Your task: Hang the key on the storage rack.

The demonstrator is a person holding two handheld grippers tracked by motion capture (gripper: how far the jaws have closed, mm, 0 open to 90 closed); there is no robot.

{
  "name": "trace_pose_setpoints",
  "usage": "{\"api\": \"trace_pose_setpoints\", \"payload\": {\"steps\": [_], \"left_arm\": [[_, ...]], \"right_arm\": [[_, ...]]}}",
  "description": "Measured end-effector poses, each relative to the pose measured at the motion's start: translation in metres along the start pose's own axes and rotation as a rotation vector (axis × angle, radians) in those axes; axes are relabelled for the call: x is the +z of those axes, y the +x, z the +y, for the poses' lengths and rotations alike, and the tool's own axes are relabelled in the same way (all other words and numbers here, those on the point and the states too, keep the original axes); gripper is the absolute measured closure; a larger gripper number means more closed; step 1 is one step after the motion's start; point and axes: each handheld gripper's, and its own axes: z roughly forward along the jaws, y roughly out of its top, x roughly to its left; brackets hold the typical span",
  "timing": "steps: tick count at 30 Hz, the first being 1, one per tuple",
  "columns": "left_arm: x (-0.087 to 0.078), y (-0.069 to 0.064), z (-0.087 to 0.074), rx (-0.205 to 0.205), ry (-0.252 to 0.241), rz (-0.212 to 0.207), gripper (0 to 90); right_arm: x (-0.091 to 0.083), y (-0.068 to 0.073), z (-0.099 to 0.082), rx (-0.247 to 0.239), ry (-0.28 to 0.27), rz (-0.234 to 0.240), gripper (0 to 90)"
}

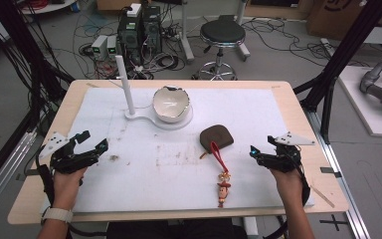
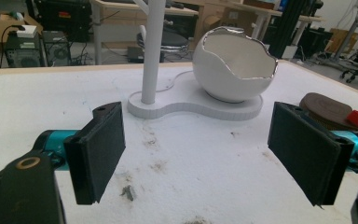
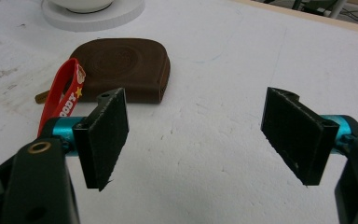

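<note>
Waiting at the start, both left gripper (image 1: 93,141) and right gripper (image 1: 260,148) gaping wide and empty, probably reaching next for the brown pouch (image 1: 217,135) at 10 o'clock of the right one.

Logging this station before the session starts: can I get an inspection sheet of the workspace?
Surface: white mat on a wooden table, stained brown near the middle.
Job's things: eggshell-shaped bowl on a white stand with an upright post; brown pouch; red strap with a toy figure.
Clutter: small dark scrap.
Grippers: left gripper and right gripper open, empty.
Cables: tangled on the floor beyond the table.
Surroundings: stool, computer towers.
</note>
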Motion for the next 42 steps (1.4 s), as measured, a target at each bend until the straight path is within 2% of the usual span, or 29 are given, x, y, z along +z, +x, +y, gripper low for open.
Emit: {"api": "trace_pose_setpoints", "payload": {"steps": [15, 17, 19, 20, 21, 22, 23, 24, 25, 28, 31, 32, 33, 34, 39, 42], "left_arm": [[0.008, -0.001, -0.002, -0.012, 0.013, 0.002, 19.2], [0.008, -0.003, -0.001, -0.002, 0.015, 0.004, 19.4], [0.008, -0.003, -0.001, 0.005, 0.016, 0.003, 19.5], [0.008, -0.003, -0.001, 0.005, 0.016, 0.003, 19.5], [0.007, -0.003, -0.001, 0.007, 0.017, 0.002, 19.6], [0.007, -0.003, -0.001, 0.001, 0.017, 0.003, 19.6], [0.007, -0.002, -0.002, 0.000, 0.019, 0.003, 19.6], [0.006, -0.002, -0.002, -0.002, 0.018, 0.002, 19.6], [0.006, -0.002, -0.002, -0.001, 0.017, 0.003, 19.7], [0.005, -0.001, -0.001, -0.004, 0.013, 0.010, 19.7], [0.004, 0.001, -0.002, -0.011, 0.015, 0.014, 19.7], [0.004, 0.001, -0.002, -0.011, 0.015, 0.014, 19.7], [0.004, 0.001, -0.003, -0.011, 0.016, 0.015, 19.8], [0.004, 0.002, -0.003, -0.010, 0.017, 0.014, 19.8], [0.005, 0.002, -0.004, -0.014, 0.022, 0.015, 20.0], [0.005, 0.002, -0.004, -0.011, 0.029, 0.014, 20.2]], "right_arm": [[-0.001, -0.003, -0.005, 0.017, 0.002, 0.022, 25.6], [-0.001, -0.002, -0.006, 0.019, 0.006, 0.027, 25.9], [0.000, -0.001, -0.005, 0.014, 0.014, 0.054, 32.5], [0.000, -0.001, -0.005, 0.014, 0.014, 0.054, 32.5], [0.004, 0.005, -0.004, 0.006, 0.033, 0.089, 34.6], [0.004, 0.005, -0.004, 0.006, 0.033, 0.089, 34.6], [0.009, 0.013, -0.003, -0.009, 0.074, 0.130, 36.6], [0.009, 0.013, -0.003, -0.009, 0.074, 0.130, 36.6], [0.013, 0.020, -0.003, -0.031, 0.102, 0.166, 37.8], [0.025, 0.038, -0.001, -0.052, 0.153, 0.269, 42.7], [0.039, 0.063, 0.003, -0.123, 0.200, 0.350, 51.8], [0.039, 0.063, 0.003, -0.123, 0.200, 0.350, 51.8], [0.044, 0.069, 0.004, -0.140, 0.218, 0.373, 57.2], [0.046, 0.071, 0.003, -0.139, 0.233, 0.375, 58.3], [0.052, 0.069, -0.001, -0.129, 0.284, 0.350, 61.9], [0.059, 0.072, -0.004, -0.151, 0.334, 0.363, 74.6]]}}
